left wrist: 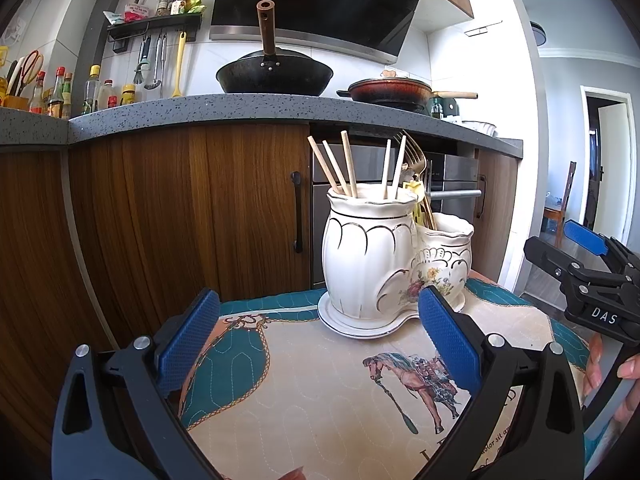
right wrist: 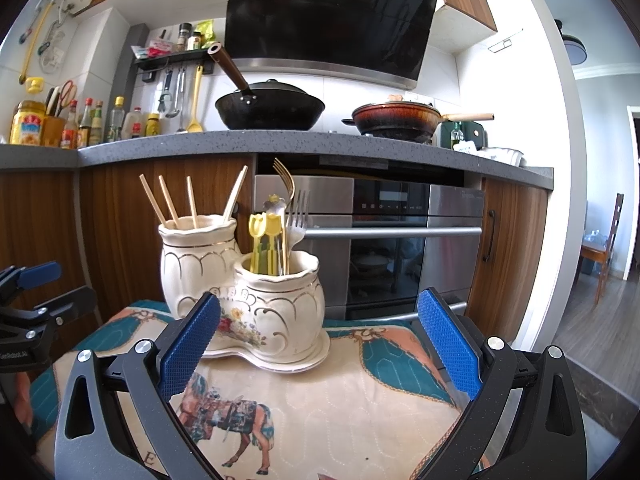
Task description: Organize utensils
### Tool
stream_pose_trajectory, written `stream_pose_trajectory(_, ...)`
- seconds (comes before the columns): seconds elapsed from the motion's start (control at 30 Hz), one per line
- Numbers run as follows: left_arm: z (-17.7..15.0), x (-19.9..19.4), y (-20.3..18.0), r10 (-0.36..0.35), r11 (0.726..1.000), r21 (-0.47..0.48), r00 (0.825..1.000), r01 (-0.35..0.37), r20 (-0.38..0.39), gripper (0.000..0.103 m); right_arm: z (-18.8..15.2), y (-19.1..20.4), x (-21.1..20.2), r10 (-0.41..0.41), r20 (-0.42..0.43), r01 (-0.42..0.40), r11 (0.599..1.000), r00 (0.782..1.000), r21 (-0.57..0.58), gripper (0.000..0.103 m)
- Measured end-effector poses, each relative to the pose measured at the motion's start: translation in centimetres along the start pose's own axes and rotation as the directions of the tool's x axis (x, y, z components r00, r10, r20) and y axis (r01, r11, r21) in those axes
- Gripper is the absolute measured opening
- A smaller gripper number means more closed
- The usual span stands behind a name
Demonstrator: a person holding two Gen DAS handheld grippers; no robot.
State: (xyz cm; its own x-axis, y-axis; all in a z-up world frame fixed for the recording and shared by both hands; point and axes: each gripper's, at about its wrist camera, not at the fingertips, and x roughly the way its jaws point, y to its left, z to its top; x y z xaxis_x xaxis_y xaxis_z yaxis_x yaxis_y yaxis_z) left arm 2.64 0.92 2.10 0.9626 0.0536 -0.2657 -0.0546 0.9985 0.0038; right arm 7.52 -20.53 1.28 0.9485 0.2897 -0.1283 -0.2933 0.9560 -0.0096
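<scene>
A white ceramic double utensil holder (left wrist: 372,256) (right wrist: 240,280) with gold trim stands on its saucer on a horse-print cloth (left wrist: 320,392) (right wrist: 340,400). Its taller pot holds several wooden chopsticks (left wrist: 346,164) (right wrist: 192,200). The shorter pot holds forks (right wrist: 298,216) (left wrist: 414,156) and yellow-handled pieces (right wrist: 266,236). My left gripper (left wrist: 320,340) is open in front of the holder, nothing between its blue pads. My right gripper (right wrist: 320,340) is also open and empty, just short of the shorter pot. Each gripper shows at the edge of the other's view.
Behind the small cloth-covered table are wooden cabinets (left wrist: 180,208), a built-in oven (right wrist: 400,240) and a grey counter (right wrist: 280,140) carrying a black wok (right wrist: 270,108), a red pan (right wrist: 396,118) and bottles (right wrist: 92,124). A doorway and a chair (right wrist: 608,240) lie to the right.
</scene>
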Motion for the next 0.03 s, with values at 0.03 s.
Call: stream_pose_trajectory(0.03, -0.02, -0.02, 0.04, 0.000, 1.000, -0.001, 1.000, 0.000, 0.000, 0.098, -0.03, 0.01, 0.01, 0.001, 0.001, -0.001, 1.000, 1.000, 0.000, 0.098)
